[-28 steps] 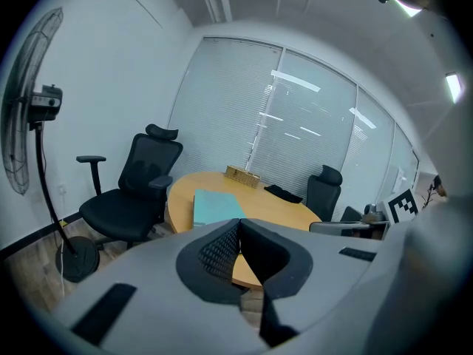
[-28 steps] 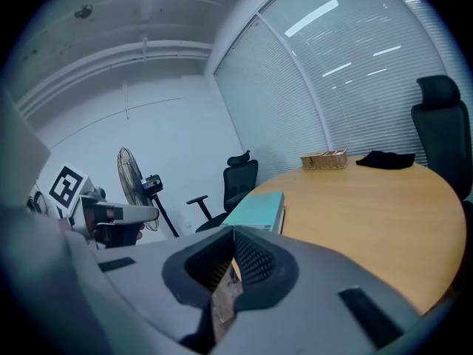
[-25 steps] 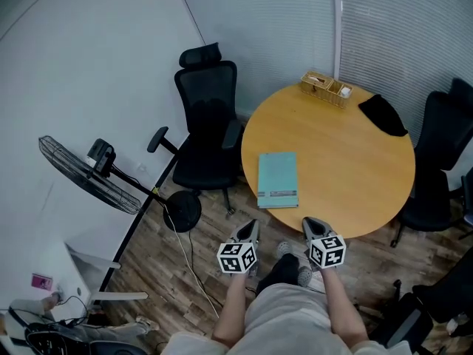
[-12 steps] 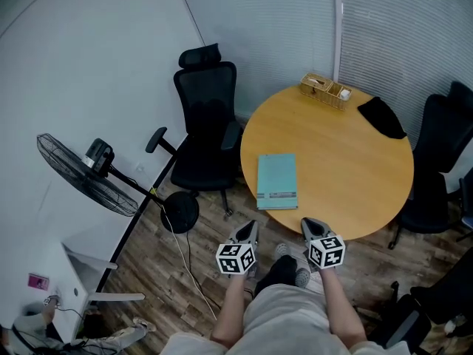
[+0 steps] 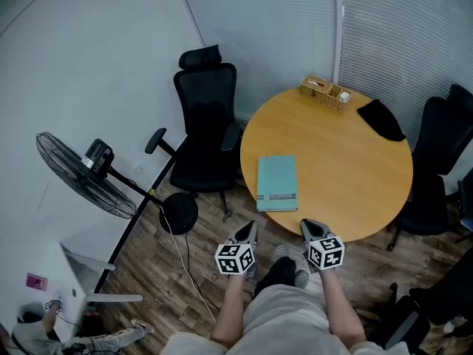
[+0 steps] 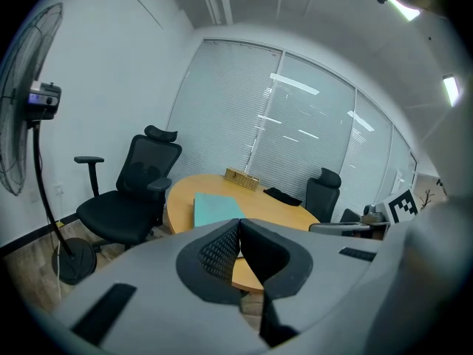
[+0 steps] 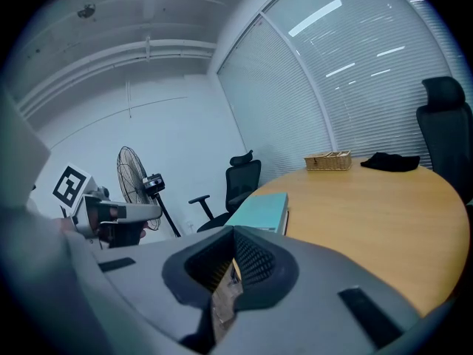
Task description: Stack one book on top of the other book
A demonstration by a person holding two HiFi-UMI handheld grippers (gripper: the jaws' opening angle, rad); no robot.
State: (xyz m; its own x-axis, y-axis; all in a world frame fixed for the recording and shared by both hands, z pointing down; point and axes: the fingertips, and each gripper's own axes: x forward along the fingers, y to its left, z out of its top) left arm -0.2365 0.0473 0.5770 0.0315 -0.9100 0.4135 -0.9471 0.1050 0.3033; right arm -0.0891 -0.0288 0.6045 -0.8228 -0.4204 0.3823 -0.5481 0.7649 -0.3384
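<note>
A teal book (image 5: 277, 183) lies flat near the front edge of the round wooden table (image 5: 347, 161). I cannot tell whether a second book lies under it. My left gripper (image 5: 247, 233) and right gripper (image 5: 312, 226) hang side by side just short of the table edge, both shut and empty. In the left gripper view the shut jaws (image 6: 238, 224) point at the book (image 6: 216, 208) on the table (image 6: 266, 209). From the right gripper view the shut jaws (image 7: 233, 235) sit below the book (image 7: 262, 207), whose thick page edge faces me.
A wicker basket (image 5: 325, 89) and a black cloth (image 5: 380, 117) lie at the table's far side. A black office chair (image 5: 207, 124) stands left of the table, another (image 5: 436, 161) at the right. A standing fan (image 5: 81, 172) and a floor cable are at the left.
</note>
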